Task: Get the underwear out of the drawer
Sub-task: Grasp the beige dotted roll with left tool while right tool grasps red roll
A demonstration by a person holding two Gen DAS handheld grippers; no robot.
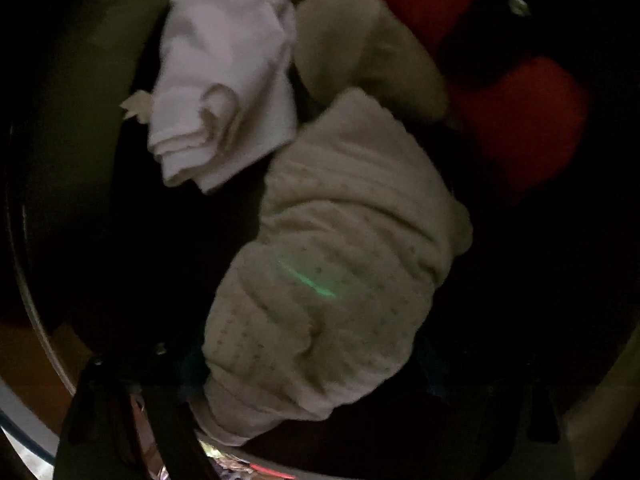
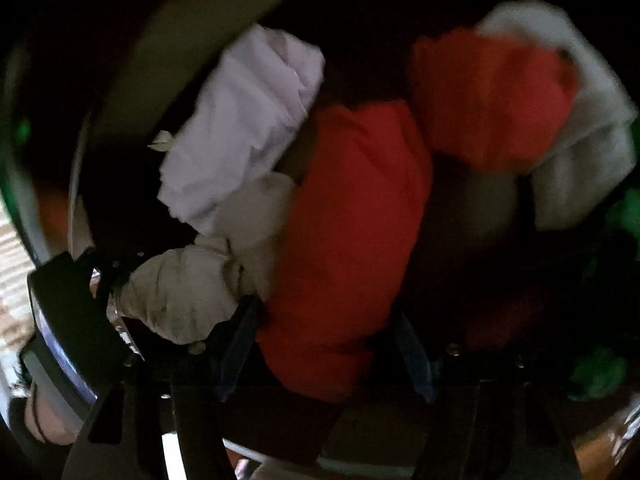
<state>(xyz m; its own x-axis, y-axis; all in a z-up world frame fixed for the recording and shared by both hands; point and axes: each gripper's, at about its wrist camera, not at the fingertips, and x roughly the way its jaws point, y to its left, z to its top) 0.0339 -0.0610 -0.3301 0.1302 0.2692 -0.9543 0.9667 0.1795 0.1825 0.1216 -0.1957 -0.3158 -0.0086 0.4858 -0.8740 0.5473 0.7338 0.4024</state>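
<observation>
Your right gripper (image 2: 324, 344) stands open around a red garment (image 2: 352, 240).
Dim drawer (image 1: 80, 80): two red pieces, one white (image 1: 224, 80); your left gripper (image 1: 300, 360) straddles dotted cream underwear (image 1: 340, 260), grip unclear.

drawer wall (image 1: 80, 80): dark bare gap lay beside it, passable; white folded cloth (image 1: 224, 80), dotted cream garment (image 1: 340, 280) and red garment (image 1: 520, 120) crowded the rest.

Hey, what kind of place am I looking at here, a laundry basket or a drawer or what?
Most likely the inside of a dim clothes drawer. Small folded garments lie packed together: a white folded piece, a cream dotted piece and red pieces, with a pale wall curving beside them.
</observation>
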